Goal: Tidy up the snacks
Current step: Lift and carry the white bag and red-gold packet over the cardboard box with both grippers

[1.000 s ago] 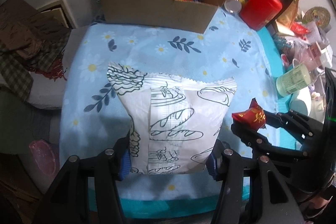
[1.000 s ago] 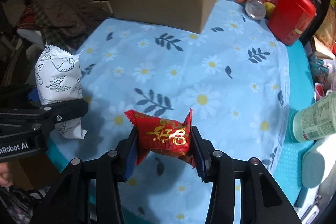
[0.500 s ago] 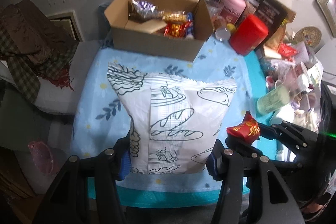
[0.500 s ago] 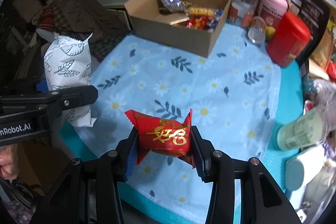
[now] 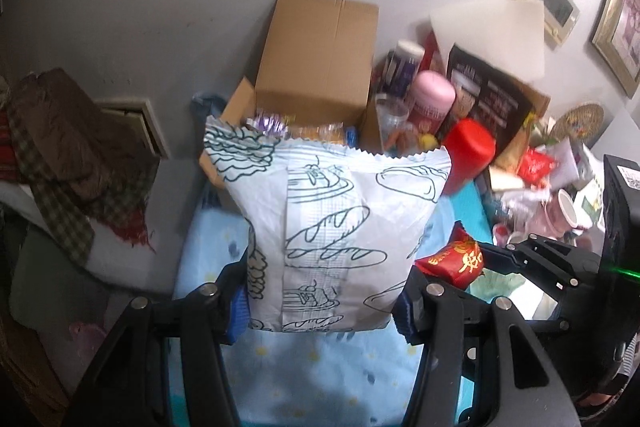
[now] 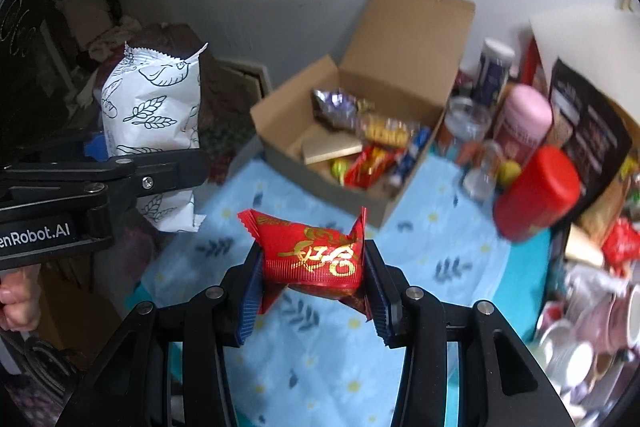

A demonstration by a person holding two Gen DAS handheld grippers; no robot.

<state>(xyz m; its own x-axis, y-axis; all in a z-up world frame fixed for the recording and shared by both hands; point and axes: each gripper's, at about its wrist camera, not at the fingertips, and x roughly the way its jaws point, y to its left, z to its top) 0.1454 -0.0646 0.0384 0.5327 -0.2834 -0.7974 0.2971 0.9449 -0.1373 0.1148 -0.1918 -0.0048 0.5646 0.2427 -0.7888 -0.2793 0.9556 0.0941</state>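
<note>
My left gripper (image 5: 322, 307) is shut on a white bread bag (image 5: 332, 227) printed with loaves, held upright in the air; the same white bread bag (image 6: 154, 131) shows at the left of the right wrist view. My right gripper (image 6: 312, 287) is shut on a small red snack packet (image 6: 316, 255) with gold writing, also lifted above the table; this red snack packet (image 5: 454, 261) appears beside the bag in the left wrist view. An open cardboard box (image 6: 384, 107) with several snacks inside stands at the far end of the table, its flap up; the bag hides most of the cardboard box (image 5: 320, 67) in the left wrist view.
A blue flowered cloth (image 6: 440, 227) covers the table. A red canister (image 6: 536, 199), a pink tin (image 6: 524, 119) and jars crowd the right of the box, with cups and clutter (image 6: 592, 319) along the right edge. Draped brown cloths (image 5: 64, 147) lie left of the table.
Both grippers have risen high above the table with their snacks still held, and both views have tipped up, so the wall and the box flap now show.
</note>
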